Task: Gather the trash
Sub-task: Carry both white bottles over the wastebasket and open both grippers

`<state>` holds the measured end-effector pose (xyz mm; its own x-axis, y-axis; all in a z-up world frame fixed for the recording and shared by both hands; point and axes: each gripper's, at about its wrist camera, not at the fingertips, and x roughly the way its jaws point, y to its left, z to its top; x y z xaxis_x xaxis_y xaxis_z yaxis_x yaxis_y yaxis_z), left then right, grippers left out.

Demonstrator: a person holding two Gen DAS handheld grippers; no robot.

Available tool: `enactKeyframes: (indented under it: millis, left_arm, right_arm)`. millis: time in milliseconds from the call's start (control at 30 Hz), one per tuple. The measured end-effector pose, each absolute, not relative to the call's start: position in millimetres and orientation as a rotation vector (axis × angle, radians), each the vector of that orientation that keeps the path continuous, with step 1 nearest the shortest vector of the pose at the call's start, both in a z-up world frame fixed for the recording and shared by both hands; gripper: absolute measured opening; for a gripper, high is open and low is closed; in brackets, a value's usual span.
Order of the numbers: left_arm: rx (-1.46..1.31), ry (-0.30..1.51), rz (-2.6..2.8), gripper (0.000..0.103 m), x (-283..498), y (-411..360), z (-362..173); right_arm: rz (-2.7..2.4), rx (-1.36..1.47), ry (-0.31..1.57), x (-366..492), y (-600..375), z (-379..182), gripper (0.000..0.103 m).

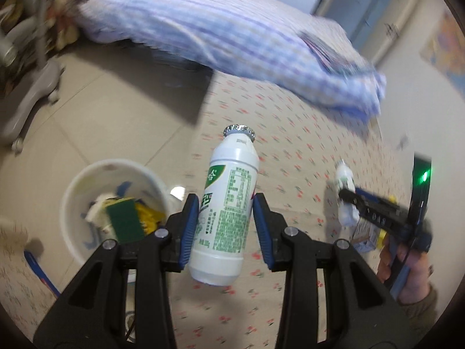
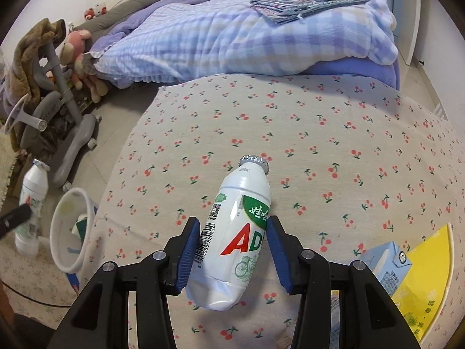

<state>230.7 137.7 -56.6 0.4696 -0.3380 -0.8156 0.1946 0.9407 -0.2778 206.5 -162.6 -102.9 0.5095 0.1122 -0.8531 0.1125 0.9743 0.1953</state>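
Left wrist view: a white plastic drink bottle with green print [image 1: 225, 212] is clamped between the blue pads of the left gripper [image 1: 223, 224], held above the edge of a cherry-patterned bed sheet [image 1: 290, 151]. Just left of that edge, on beige floor tiles [image 1: 101, 110], a round white waste bin [image 1: 96, 174] is seen — inside it lie a green-and-yellow sponge [image 1: 125, 218] and crumpled wrappers. Open floor lies beyond, up to a grey wheeled chair base [image 1: 32, 96].

In the right wrist view, a dented white bottle with red letters [image 2: 235, 238] is gripped by the right gripper [image 2: 232, 241] over the sheet — a pale blue carton [image 2: 386, 264] lies at lower right.
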Motion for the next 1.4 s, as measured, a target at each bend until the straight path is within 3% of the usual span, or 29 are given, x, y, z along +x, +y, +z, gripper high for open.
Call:
enactKeyframes:
  millis: [267,800,1200,1300,1400]
  left_arm:
    - [-0.349,1.035,-0.147,0.040,232,235,-67]
    - [-0.454,1.171,-0.038,0.041,242,258,-117]
    - [-0.379,1.190,0.103,0.042,255,273,-142]
    - [-0.395,1.140,0.068,0.054,251,274,-129]
    - [-0.356,1.124,0.086,0.054,250,270,-122]
  right_arm:
    - [0.093,0.265,1.012,203,-139,-94,0.048]
    - [0.337,0.187,0.974,193,-32,-77,0.048]
    - [0.405,0.229,0.956,210,4,-78,0.048]
    - [0.416,0.228,0.954,214,12,-78,0.048]
    - [0.424,0.233,0.962,217,18,-80,0.048]
